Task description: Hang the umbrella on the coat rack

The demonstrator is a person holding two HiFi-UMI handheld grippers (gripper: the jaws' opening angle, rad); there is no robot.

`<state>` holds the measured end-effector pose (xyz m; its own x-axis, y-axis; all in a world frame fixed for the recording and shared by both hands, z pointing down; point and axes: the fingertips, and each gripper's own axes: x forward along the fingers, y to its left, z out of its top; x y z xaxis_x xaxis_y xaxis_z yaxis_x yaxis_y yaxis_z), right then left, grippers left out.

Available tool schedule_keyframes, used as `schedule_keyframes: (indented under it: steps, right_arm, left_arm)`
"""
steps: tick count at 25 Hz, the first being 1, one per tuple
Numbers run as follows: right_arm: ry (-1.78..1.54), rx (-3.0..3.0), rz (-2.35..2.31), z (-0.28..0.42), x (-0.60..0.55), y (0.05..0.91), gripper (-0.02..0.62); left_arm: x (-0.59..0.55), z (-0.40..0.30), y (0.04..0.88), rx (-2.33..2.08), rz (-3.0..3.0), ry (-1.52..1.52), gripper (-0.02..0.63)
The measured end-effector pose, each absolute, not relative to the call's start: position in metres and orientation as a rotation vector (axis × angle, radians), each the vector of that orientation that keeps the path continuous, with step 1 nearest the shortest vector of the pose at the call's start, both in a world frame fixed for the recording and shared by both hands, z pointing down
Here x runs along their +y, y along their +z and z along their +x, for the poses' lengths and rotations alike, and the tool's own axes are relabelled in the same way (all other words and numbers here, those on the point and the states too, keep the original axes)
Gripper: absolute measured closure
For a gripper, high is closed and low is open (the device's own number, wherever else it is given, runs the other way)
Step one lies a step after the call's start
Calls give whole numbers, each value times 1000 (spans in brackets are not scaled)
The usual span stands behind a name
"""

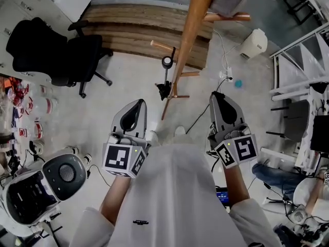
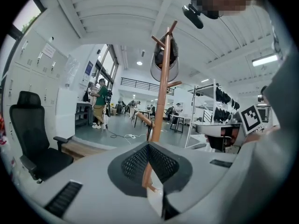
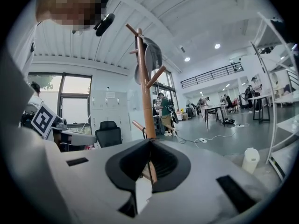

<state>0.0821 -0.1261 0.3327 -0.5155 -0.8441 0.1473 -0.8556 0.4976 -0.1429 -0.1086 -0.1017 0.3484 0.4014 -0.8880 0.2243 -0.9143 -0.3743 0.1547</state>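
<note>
Grey plastic left gripper (image 1: 138, 105) and right gripper (image 1: 217, 95) are both closed and empty. Dark folded umbrella (image 2: 166, 55) hangs on tall brown wooden coat rack (image 2: 162, 101).

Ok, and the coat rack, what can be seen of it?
The coat rack is a tall upright pole that looks like reddish-brown wood, with short pegs angling up from it at several heights. It stands on the pale floor. A dark, grey-rimmed item hangs near its top; what it is cannot be told.
</note>
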Motion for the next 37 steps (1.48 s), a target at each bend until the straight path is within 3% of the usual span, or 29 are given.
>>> schedule_keyframes:
  steps: [37]
  right_arm:
    - [298, -2674, 1426, 71, -135, 339, 591]
  left_arm:
    - [-113, -103, 344, -1608, 2402, 104, 604]
